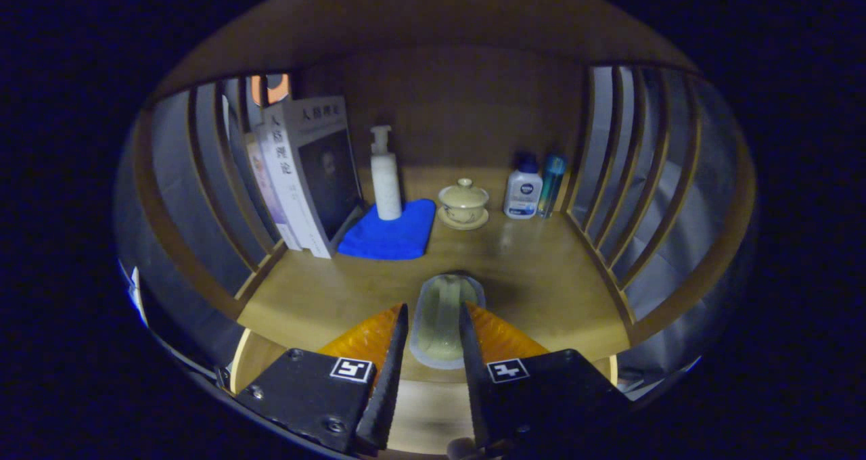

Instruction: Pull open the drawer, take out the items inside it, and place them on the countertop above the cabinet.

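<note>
My gripper [433,308] is shut on a pale green, translucent item with a grey rim [443,294]. Both fingers press on its sides. The item sits low over the front part of the wooden countertop [534,277], and I cannot tell whether it touches the wood. Its lower part is hidden between the fingers.
At the back of the countertop, upright books [308,176] lean at the left. Beside them a white pump bottle [385,176] stands on a blue cloth [392,233]. Further right are a lidded tea cup on a saucer [463,203], a white bottle [523,189] and a teal bottle [551,182]. Slatted wooden sides [629,196] close both ends.
</note>
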The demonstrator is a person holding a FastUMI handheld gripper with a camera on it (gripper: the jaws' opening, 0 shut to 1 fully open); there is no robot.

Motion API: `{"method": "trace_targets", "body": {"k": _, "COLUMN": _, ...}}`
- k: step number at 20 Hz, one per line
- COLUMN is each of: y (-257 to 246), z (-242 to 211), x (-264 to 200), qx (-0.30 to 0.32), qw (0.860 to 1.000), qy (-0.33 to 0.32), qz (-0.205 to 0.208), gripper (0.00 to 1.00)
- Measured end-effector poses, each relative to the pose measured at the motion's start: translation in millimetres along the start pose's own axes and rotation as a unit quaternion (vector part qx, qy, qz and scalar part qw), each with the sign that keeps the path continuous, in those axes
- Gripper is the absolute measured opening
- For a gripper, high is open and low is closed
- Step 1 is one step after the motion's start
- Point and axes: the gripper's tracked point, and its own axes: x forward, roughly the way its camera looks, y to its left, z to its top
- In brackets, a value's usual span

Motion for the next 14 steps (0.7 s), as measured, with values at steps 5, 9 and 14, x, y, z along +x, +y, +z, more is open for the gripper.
{"method": "trace_targets", "body": {"k": 5, "y": 7, "z": 1, "x": -56, "qx": -0.015, "qw": 0.996, "qy": -0.089, "qz": 0.004, "gripper": 0.75}}
{"method": "trace_targets", "body": {"k": 9, "y": 8, "z": -11, "x": -107, "qx": -0.018, "qw": 0.988, "qy": -0.155, "qz": 0.001, "gripper": 1.0}}
{"method": "trace_targets", "body": {"k": 14, "y": 4, "z": -47, "x": -166, "qx": -0.016, "qw": 0.976, "qy": -0.215, "qz": -0.01, "gripper": 1.0}}
